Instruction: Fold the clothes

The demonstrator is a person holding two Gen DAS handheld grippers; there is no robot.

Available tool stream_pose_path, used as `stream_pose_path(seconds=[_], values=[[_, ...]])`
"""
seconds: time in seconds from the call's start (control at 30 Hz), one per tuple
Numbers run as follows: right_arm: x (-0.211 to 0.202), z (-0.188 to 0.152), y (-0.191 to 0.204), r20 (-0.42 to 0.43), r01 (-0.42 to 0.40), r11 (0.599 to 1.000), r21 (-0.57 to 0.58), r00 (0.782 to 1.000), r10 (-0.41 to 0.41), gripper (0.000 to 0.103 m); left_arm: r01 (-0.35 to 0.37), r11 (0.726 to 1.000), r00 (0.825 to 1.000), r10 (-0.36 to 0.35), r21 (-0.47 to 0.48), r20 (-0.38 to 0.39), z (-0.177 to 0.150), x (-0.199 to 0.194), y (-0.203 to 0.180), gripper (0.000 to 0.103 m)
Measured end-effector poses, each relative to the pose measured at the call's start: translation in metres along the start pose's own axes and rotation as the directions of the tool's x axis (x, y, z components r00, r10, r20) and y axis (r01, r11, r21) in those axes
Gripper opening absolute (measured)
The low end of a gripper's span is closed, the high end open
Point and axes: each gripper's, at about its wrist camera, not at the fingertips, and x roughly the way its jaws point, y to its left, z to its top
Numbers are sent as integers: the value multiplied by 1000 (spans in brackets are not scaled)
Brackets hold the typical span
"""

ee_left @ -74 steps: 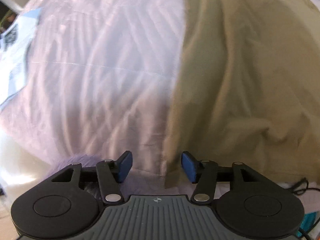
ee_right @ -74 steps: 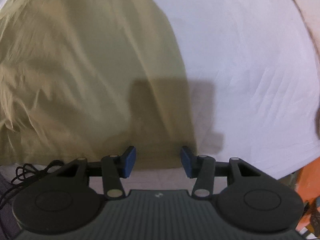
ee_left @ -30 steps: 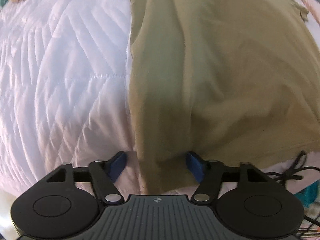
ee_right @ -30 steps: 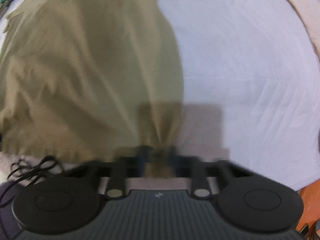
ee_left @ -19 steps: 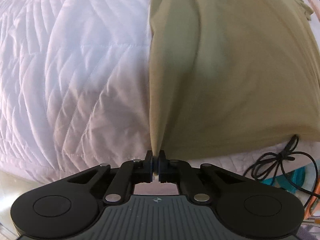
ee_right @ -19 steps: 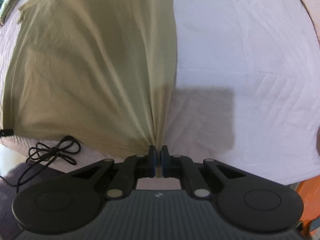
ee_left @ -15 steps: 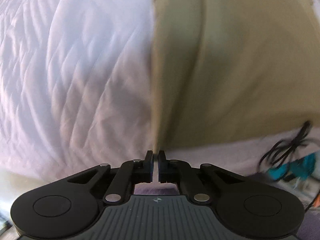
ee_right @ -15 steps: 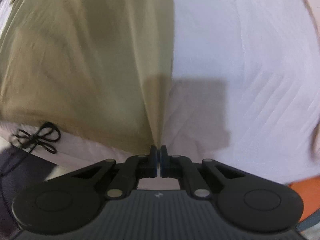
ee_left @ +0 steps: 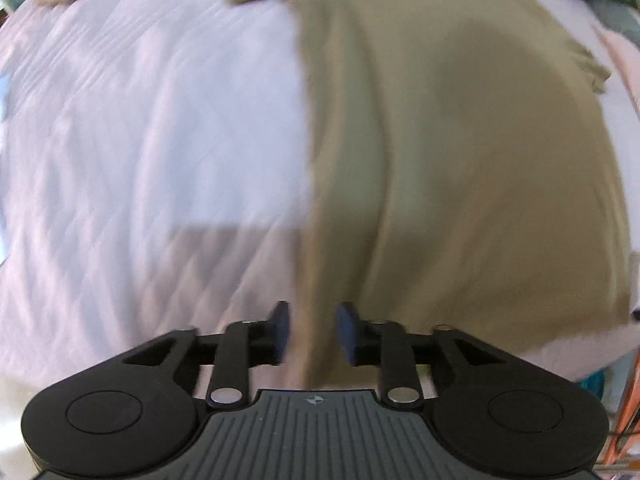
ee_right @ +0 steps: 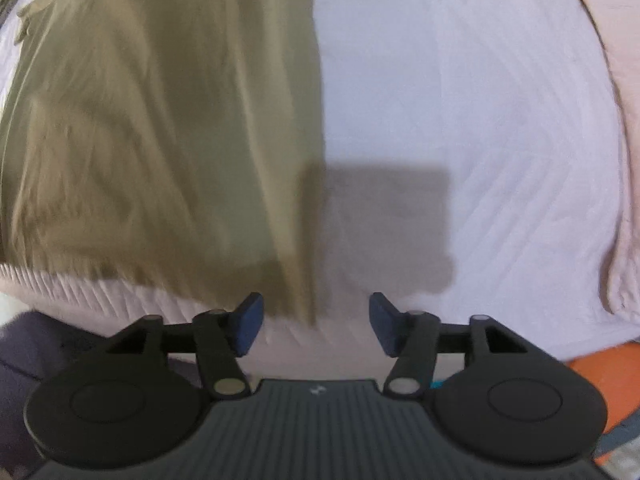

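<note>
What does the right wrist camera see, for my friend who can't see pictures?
The right gripper hangs open over the near corner of an olive-brown shirt, its blue-padded fingers apart and holding nothing. The shirt lies spread across the left side of a white quilted bedspread, and the picture is a bit blurry.

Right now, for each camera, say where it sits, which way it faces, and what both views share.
Left wrist: on the left gripper, looking forward and down along its open fingers at the olive-green cotton T-shirt, on the right of the view, lying on the white quilted bedspread.
Right wrist: on the right gripper, open, facing the same shirt's other bottom corner, on the left of the view.
Shared: shirt and bedspread.
</note>
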Motion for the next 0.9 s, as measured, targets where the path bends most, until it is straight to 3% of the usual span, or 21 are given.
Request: stream_pose_path(seconds=[0.1,0.2,0.27,0.3,0.4,0.47,0.53,0.6,0.67,0.73,0.8,0.9], values=[[25,4,7,24,46,999,18,999,-47,59,-3,1000,1000,3,-20,27,28,18,-13,42],[40,0,9,23,54,998,41,998,-55,54,-28,1000,999,28,-6,15,13,38,-27,45],[40,-4,9,-9,58,998,38,998,-58,13,-40,999,999,40,24,9,7,39,-29,45],[41,-6,10,-32,64,998,28,998,-63,5,-49,998,999,50,34,-12,1,38,-30,45],[50,-13,14,-102,134,990,-52,985,-138,4,-73,997,992,75,22,-104,-29,40,-27,45],[42,-12,10,-79,141,990,-28,987,-143,5,-100,995,986,95,-31,-135,-40,36,-12,45],[20,-1,4,1,144,989,27,990,-144,9,-103,990,990,93,-98,-102,-42,24,0,45],[-7,16,9,118,159,986,40,980,-163,14,-90,981,996,89,-169,-11,-34,3,10,45],[-35,39,34,277,178,984,9,945,-173,34,-75,976,989,100,-205,112,-12,-16,16,45],[-52,58,72,421,165,984,-61,898,-125,46,-53,972,966,108,-229,234,17,-32,24,51],[-56,73,120,528,174,970,-169,847,-60,47,-29,962,944,115,-270,308,44,-30,30,61],[-51,92,199,635,217,909,-355,769,65,47,34,923,922,119,-383,369,78,3,8,61]])
